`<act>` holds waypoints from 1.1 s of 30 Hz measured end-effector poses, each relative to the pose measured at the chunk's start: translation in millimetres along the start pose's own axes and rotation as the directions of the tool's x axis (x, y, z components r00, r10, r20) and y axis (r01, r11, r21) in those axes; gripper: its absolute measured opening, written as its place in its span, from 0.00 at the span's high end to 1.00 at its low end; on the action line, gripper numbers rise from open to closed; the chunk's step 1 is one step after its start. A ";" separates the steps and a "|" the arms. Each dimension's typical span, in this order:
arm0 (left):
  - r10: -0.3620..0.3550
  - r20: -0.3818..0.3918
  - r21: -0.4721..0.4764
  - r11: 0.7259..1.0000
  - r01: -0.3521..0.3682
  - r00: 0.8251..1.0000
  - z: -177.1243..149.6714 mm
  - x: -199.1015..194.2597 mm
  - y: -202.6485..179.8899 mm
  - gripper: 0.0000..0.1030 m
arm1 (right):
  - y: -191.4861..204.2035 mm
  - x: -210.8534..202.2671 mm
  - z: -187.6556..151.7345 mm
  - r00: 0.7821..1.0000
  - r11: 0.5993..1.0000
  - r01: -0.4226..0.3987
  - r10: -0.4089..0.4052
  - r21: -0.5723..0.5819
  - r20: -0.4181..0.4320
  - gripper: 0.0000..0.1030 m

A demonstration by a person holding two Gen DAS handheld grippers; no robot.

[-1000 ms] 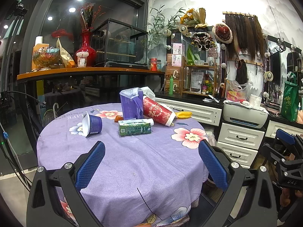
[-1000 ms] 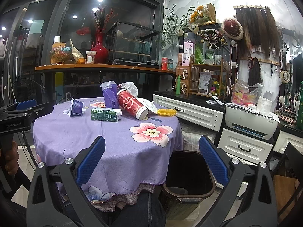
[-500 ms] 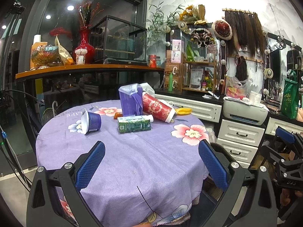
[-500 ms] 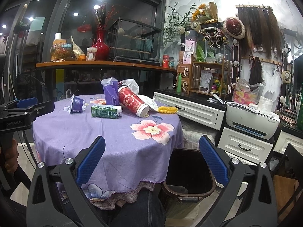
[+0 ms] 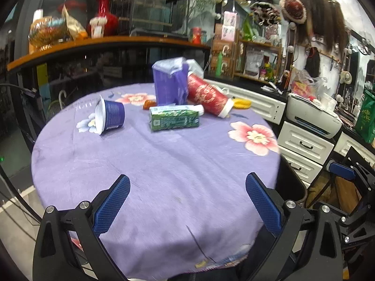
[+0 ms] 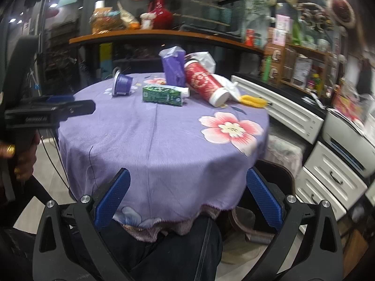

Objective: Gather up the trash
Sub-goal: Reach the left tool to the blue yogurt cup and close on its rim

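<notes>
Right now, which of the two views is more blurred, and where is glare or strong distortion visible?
Left wrist view: the green carton is fairly sharp, glare washes out the wall at upper right, and the round frame bends the edges. Right wrist view: softer overall, the shelves and white drawers at right smeared; the left gripper at the left edge is blurred too.

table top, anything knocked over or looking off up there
Yes. The blue cup lies on its side, open mouth facing left. The red cup is tipped over, leaning against the upright purple bag. The green carton lies flat in front of them. No spilled liquid shows on the tablecloth.
</notes>
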State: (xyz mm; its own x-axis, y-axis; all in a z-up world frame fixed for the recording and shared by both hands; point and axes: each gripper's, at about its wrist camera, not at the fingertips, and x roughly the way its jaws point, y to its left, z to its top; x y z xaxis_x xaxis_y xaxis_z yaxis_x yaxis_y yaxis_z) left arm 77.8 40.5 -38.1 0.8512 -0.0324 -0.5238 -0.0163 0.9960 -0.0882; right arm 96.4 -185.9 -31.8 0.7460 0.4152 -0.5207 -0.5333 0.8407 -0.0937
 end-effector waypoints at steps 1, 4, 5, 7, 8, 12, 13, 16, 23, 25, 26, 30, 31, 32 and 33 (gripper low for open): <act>-0.001 -0.015 -0.011 1.000 0.000 1.000 4.1 5.9 6.9 0.05 | -0.5 5.3 3.9 1.000 1.000 -0.007 0.007 -0.005 -0.002 0.05; 0.017 -0.049 -0.043 0.999 -0.019 0.999 23.1 28.6 37.7 0.05 | -4.4 21.8 16.9 0.999 0.999 -0.038 0.038 -0.005 -0.012 0.05; 0.027 -0.055 -0.046 0.998 -0.030 0.998 28.8 35.3 46.2 0.05 | -4.7 25.6 21.1 0.999 0.999 -0.052 0.052 -0.009 -0.011 0.05; 0.037 -0.072 -0.046 0.998 -0.041 0.997 42.0 48.5 62.1 0.05 | -4.7 33.9 28.1 0.998 0.997 -0.064 0.064 -0.038 -0.010 0.05; 0.045 -0.078 -0.043 0.998 -0.049 0.996 47.0 53.5 67.6 0.05 | -3.8 36.9 31.4 0.998 0.996 -0.067 0.066 -0.057 -0.010 0.05; 0.075 -0.107 -0.040 0.996 -0.080 0.991 65.6 72.5 93.8 0.06 | -3.5 49.7 42.9 0.996 0.991 -0.084 0.082 -0.102 -0.025 0.05; 0.088 -0.109 -0.037 0.995 -0.092 0.990 71.3 77.1 101.6 0.06 | -4.2 52.1 44.6 0.996 0.991 -0.085 0.083 -0.103 -0.025 0.05; 0.101 -0.118 -0.042 0.993 -0.106 0.988 88.6 93.3 119.2 0.09 | -5.9 60.8 50.2 0.995 0.992 -0.091 0.088 -0.091 -0.036 0.05; 0.079 -0.192 -0.047 0.995 -0.089 0.978 113.0 134.9 144.2 0.21 | -9.4 71.9 58.6 0.995 0.994 -0.096 0.093 -0.059 -0.046 0.05; 0.082 -0.209 -0.036 0.995 -0.091 0.975 116.5 145.1 147.4 0.25 | -11.5 75.2 61.0 0.995 0.995 -0.090 0.088 -0.051 -0.050 0.05; 0.086 -0.211 -0.036 0.995 -0.096 0.974 117.4 148.4 149.0 0.28 | -12.4 76.7 62.1 0.995 0.995 -0.088 0.086 -0.049 -0.053 0.05; 0.060 -0.224 -0.067 0.995 -0.077 0.973 118.0 158.1 155.1 0.39 | -15.5 84.1 66.0 0.994 0.995 -0.089 0.086 -0.045 -0.066 0.05; 0.055 -0.225 -0.075 0.994 -0.074 0.973 117.3 159.4 156.0 0.45 | -15.7 87.3 67.5 0.994 0.995 -0.087 0.084 -0.047 -0.072 0.05; 0.050 -0.225 -0.085 0.994 -0.071 0.973 116.5 160.3 156.5 0.55 | -16.0 89.7 68.3 0.994 0.995 -0.086 0.082 -0.049 -0.076 0.05; 0.038 -0.223 -0.102 0.993 -0.062 0.974 115.5 160.6 157.9 0.59 | -16.5 92.9 69.8 0.993 0.995 -0.086 0.082 -0.050 -0.080 0.05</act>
State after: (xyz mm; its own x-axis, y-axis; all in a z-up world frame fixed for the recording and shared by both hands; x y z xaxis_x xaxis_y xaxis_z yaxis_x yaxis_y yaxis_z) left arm 272.5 202.1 -38.3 0.7114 -0.0125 -0.7026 -0.1228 0.9822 -0.1419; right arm 202.4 -136.9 -19.4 0.6652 0.4537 -0.5931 -0.6153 0.7830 -0.0910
